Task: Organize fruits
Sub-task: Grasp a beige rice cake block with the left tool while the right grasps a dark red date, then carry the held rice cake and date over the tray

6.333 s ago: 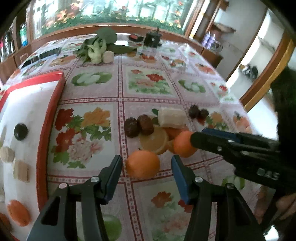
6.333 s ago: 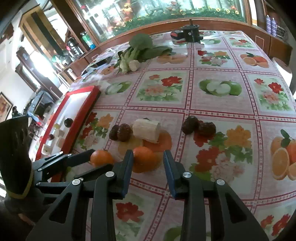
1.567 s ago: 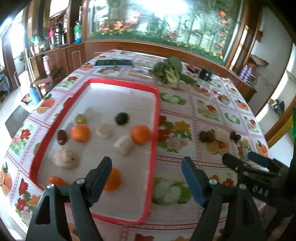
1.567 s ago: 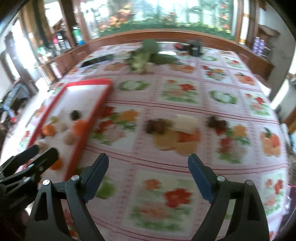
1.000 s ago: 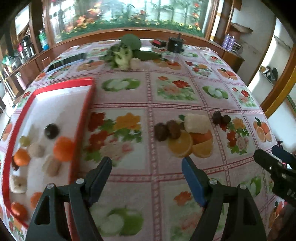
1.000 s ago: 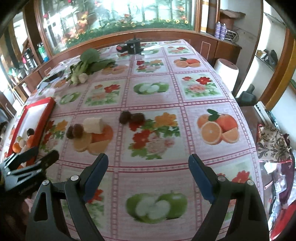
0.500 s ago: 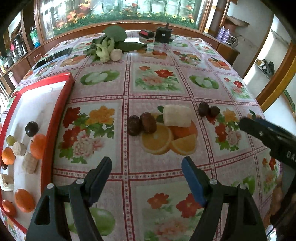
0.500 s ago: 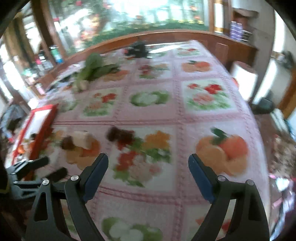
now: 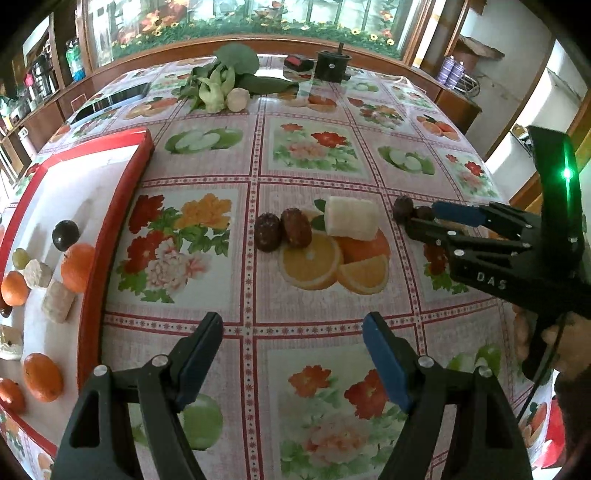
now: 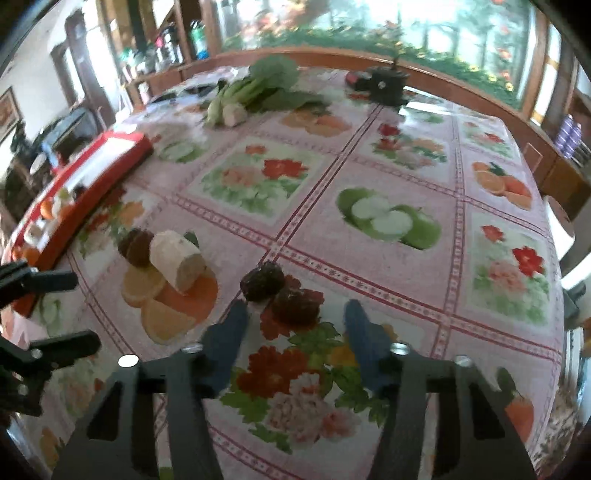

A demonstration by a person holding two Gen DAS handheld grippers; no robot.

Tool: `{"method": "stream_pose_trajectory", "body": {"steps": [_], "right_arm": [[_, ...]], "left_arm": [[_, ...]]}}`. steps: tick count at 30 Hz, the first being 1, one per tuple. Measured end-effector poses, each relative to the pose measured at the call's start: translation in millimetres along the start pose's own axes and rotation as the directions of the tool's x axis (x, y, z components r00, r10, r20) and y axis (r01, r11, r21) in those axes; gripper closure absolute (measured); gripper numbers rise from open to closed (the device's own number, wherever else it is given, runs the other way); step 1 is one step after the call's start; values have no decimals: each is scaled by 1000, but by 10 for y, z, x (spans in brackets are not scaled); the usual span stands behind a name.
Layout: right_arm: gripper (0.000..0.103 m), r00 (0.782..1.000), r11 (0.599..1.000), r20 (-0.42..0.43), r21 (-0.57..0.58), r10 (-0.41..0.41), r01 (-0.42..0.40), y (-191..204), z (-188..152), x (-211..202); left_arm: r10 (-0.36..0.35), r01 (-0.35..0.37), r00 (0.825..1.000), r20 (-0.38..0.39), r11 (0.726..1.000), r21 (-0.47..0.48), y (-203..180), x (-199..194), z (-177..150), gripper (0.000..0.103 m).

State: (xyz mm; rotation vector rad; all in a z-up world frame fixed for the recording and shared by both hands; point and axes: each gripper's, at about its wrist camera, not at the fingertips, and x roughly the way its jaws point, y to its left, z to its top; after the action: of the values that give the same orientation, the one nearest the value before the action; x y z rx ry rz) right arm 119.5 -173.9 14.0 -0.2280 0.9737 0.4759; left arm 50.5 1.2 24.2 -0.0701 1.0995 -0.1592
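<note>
The left gripper (image 9: 291, 354) hangs wide apart and empty over bare cloth short of the banana chunk (image 9: 351, 222), while the red tray (image 9: 110, 229) on the left already carries oranges and other pieces. Over at the right, the right gripper (image 10: 295, 332) has just been closing its jaws around the nearer of two dark dates (image 10: 295, 304) without pressing yet. The pair touch, wrinkled, small and rounded, so one finger could nudge the far one away or the pads could pinch off-centre and squirt the fruit free.

Place: a home dining room.
Tabletop (image 9: 317, 166): fruit-and-flower printed oilcloth.
Surroundings: wooden sideboards (image 9: 48, 118) with bottles (image 9: 74, 59), large flowered window (image 9: 240, 14).
Food: leafy greens (image 9: 225, 79).
</note>
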Motion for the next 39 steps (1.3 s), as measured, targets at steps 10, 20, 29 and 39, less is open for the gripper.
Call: {"method": "stream_pose_trajectory", "body": {"steps": [10,20,29,39], "right_arm": [[77,998,995,18,79,59,-61,-98,-72,-109],[77,994,980,44,171,95,-101,-217,-216,-330],[77,996,974,46,208,81,-89,-265,-249,-326],[77,997,965,48,253,59,-69,-202,-338,-407]], "left_arm": [[4,-7,999,38,998,60,-244,60,252,22],[1,-12,999,49,972,235,-515,314,557,23],[-13,3,999,37,962,274,-555,422,570,64],[-95,89,995,14,966,243,-582,243,330,64]]}}
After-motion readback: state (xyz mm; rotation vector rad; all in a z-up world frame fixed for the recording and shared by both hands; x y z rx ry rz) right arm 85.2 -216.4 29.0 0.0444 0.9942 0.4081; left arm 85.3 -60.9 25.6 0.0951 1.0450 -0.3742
